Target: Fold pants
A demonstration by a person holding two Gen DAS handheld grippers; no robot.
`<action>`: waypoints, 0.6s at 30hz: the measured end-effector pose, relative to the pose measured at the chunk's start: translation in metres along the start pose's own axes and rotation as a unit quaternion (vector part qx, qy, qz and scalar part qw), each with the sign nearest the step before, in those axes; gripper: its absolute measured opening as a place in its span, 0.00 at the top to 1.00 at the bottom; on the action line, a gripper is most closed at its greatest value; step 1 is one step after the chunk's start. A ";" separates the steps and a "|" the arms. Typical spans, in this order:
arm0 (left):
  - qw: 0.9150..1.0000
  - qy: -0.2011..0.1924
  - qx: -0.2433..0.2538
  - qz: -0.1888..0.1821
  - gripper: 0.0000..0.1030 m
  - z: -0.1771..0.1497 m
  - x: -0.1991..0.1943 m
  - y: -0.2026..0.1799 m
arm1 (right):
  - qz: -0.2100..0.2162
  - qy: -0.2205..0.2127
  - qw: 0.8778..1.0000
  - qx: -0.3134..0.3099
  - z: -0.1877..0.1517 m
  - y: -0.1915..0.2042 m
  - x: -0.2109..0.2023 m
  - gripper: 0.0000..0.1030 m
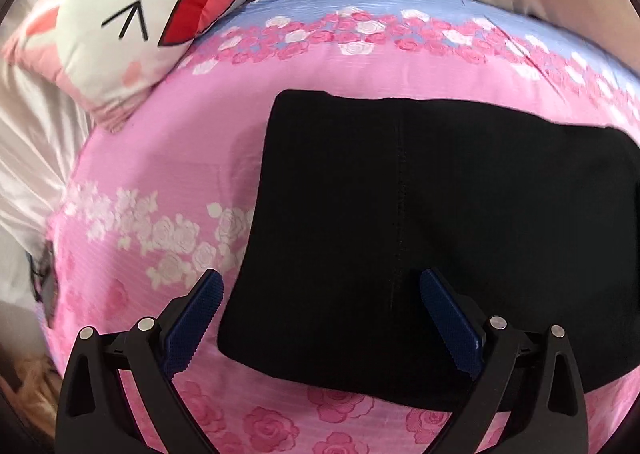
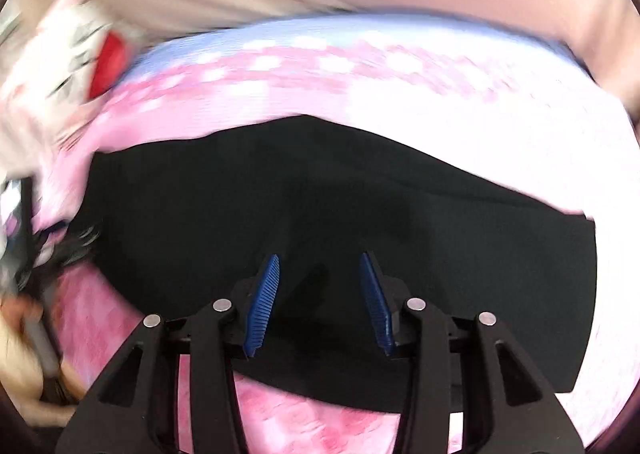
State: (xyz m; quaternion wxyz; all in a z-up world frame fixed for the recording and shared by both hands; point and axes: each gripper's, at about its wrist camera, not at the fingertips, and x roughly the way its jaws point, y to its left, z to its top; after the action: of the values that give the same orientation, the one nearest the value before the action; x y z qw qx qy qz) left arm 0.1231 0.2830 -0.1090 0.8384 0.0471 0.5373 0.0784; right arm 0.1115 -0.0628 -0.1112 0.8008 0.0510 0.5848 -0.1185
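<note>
Both claws, left (image 1: 320, 286) and right (image 2: 319, 268), hung open and empty over the folded black pants (image 1: 432, 221) flat on the pink quilt (image 1: 160, 173); risk: a low pad snagging and undoing the fold.

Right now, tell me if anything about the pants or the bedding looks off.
Nothing stands out. The black pants lie folded flat in a tidy block on the pink floral cover; the pillow sits clear at one corner.
</note>
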 end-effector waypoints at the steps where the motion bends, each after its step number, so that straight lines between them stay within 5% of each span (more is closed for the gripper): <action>1: 1.000 0.003 -0.004 -0.005 0.05 0.000 0.001 0.001 | -0.010 0.030 1.000 0.003 -0.007 -0.008 0.019 0.60; 2: 1.000 0.007 -0.011 -0.013 0.05 0.000 0.002 0.004 | -0.007 0.006 1.000 -0.006 -0.010 -0.008 0.016 0.59; 6: 0.999 0.009 -0.019 -0.024 0.05 -0.001 0.002 0.010 | -0.036 0.020 0.999 -0.018 -0.002 0.005 0.006 0.59; 10: 0.999 0.006 -0.024 -0.028 0.05 -0.004 -0.003 0.014 | -0.008 -0.024 1.000 -0.019 0.012 0.044 -0.022 0.59; 15: 0.998 -0.003 -0.044 -0.049 0.05 -0.012 -0.018 0.036 | 0.050 -0.045 0.992 -0.105 0.036 0.149 -0.032 0.42; 18: 0.995 -0.005 -0.070 -0.065 0.05 -0.022 -0.031 0.061 | 0.067 -0.047 0.972 -0.221 0.027 0.228 -0.022 0.41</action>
State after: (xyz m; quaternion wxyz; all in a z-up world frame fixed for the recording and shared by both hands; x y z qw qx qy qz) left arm 0.0853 0.3375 -0.0805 0.8458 -0.0460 0.5281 0.0605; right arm 0.1876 0.1543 -0.0952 0.8252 -0.0933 0.5532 0.0652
